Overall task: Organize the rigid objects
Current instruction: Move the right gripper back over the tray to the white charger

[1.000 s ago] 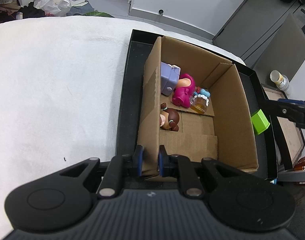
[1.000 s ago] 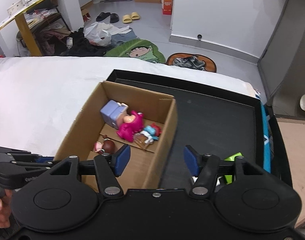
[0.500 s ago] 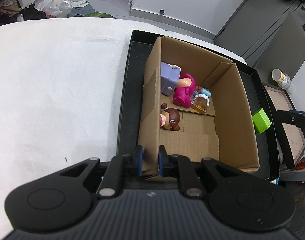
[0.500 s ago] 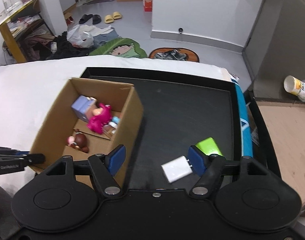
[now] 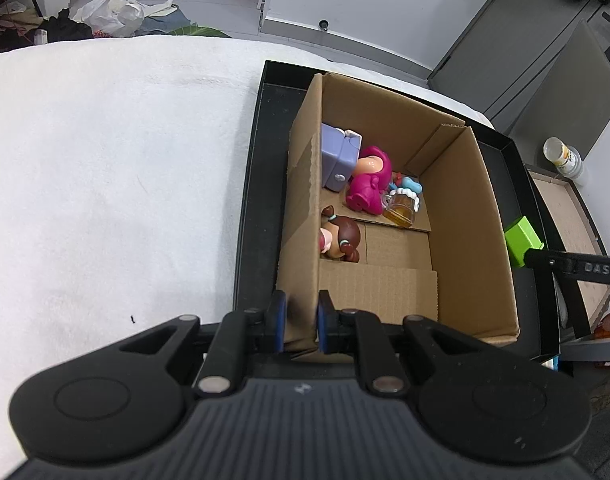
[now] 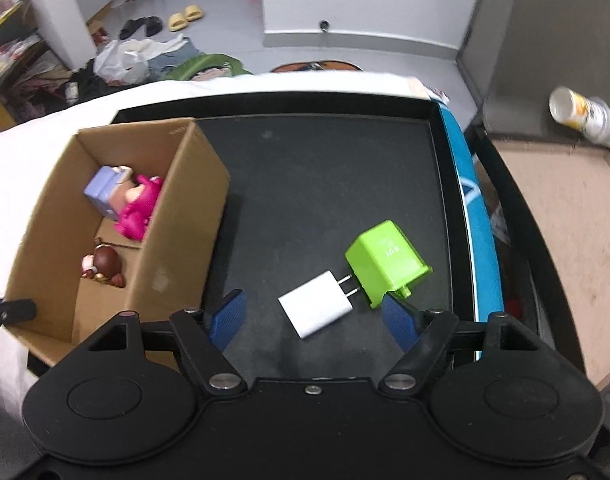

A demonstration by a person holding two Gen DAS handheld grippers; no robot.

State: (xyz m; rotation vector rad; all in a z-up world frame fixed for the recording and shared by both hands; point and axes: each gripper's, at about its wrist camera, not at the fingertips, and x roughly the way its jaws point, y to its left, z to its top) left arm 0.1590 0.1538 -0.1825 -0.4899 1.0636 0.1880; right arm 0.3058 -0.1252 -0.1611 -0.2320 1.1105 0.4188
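on the black tray [image 6: 325, 184], white charger [image 6: 316, 310] between wide-open right tool [image 6: 313, 318], left tool [image 5: 298, 322] clamping cardboard box [image 5: 471, 216] wall

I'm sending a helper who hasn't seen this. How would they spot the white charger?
Find the black tray holding the brown cardboard box. Right of the box, two things lie on the tray floor; the white two-pronged plug charger is the flat cube, prongs towards the green plastic block.

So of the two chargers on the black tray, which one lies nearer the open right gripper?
The white charger: it lies almost between the right gripper fingers, prongs pointing at the green charger, which sits farther out toward the tray's blue edge.
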